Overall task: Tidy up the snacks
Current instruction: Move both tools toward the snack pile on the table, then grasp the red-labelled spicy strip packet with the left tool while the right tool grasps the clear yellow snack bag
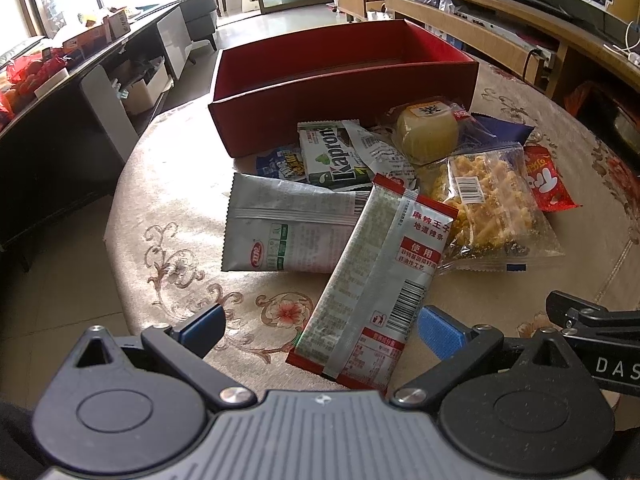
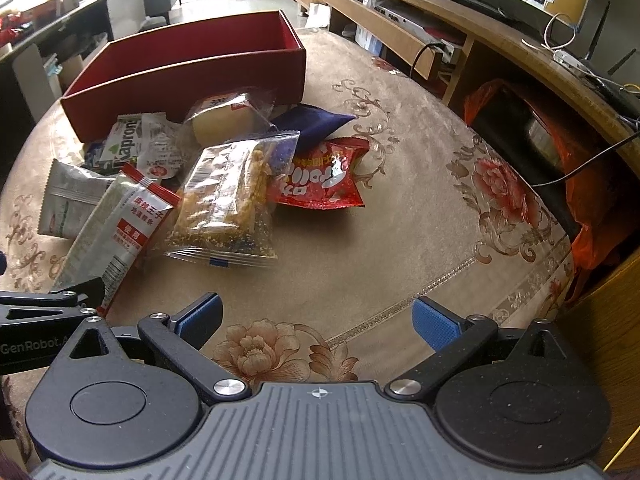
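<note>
A red box [image 1: 344,92] stands at the far side of the table, seen also in the right wrist view [image 2: 188,76]. Snack packets lie in a pile in front of it. A long silver-and-red packet [image 1: 372,280] lies nearest, its lower end between the fingers of my open left gripper [image 1: 320,330]. Beside it lie a clear bag of yellow snacks [image 1: 492,208], a silver packet [image 1: 280,232], a Kaproni packet [image 1: 340,156], a yellow cake [image 1: 428,132] and a red packet [image 2: 320,180]. My right gripper [image 2: 316,320] is open and empty over bare tablecloth, right of the pile.
The round table has a floral beige cloth [image 2: 400,220]. A wooden TV cabinet [image 2: 460,24] runs along the right, with an orange bag [image 2: 592,240] beside the table. A dark sideboard [image 1: 80,64] stands on the left. The other gripper's body shows at the right edge [image 1: 592,328].
</note>
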Demonstrator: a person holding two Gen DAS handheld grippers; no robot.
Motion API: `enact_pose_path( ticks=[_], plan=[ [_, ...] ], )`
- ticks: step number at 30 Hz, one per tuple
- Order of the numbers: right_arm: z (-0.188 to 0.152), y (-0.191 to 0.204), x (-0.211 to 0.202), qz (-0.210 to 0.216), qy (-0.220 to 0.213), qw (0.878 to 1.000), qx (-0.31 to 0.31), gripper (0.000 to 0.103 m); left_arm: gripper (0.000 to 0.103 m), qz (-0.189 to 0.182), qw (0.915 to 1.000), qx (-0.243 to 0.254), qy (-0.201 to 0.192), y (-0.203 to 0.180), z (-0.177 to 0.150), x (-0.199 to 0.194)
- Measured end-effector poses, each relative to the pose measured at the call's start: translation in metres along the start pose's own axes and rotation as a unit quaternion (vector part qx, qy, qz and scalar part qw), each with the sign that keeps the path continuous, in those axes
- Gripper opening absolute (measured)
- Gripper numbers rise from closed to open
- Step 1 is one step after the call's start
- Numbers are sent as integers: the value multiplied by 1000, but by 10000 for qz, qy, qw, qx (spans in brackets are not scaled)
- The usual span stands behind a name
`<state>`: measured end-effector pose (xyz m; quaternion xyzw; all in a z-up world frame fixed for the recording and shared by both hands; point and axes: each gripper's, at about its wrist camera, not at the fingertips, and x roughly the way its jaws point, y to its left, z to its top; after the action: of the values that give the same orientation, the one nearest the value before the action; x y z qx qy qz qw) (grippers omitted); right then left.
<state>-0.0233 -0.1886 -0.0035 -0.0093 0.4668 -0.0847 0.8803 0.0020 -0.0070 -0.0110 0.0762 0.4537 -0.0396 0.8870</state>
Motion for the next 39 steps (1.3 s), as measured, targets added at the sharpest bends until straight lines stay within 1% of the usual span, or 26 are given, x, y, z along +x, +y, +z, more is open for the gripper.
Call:
enact_pose_path(
  ticks=[4,8,12,19,23,26,28,30,31,33,35,39],
  plan=[
    [3,0,5,-14,54,10000,24,102,102,-3,10000,51,2,-2,4,4],
    [8,-2,6,74,59,9999,70,102,102,-24,9998,183,-3,-5,9,10],
    [12,-3,7,81,62,9999,76,102,102,-8,9994,326,99,-12,10,19],
    [14,-9,13,137,187,9995,204,102,102,-18,9990,427,91,-19,16,28],
    [17,-12,15,184,222,9992,266,102,100,-45,9990,394,222,-20,20,36],
    [19,-12,16,219,237,9991,285,102,95,-114,9987,306,389,-18,20,43],
    [21,-12,16,253,231,9989,309,102,91,-206,9987,207,410,-16,21,44],
    [24,-14,15,306,219,9986,365,102,83,-319,9984,148,436,-14,21,43],
    [26,-15,15,340,215,9984,403,101,81,-356,9983,118,450,-12,21,43],
    [31,-17,16,394,202,9979,480,100,72,-419,9979,51,487,-10,20,42],
    [35,-18,16,473,186,9972,541,100,66,-503,9973,-37,528,-6,18,40],
    [47,-15,16,566,108,9969,543,99,59,-552,9968,-148,567,2,16,37]
  ],
)
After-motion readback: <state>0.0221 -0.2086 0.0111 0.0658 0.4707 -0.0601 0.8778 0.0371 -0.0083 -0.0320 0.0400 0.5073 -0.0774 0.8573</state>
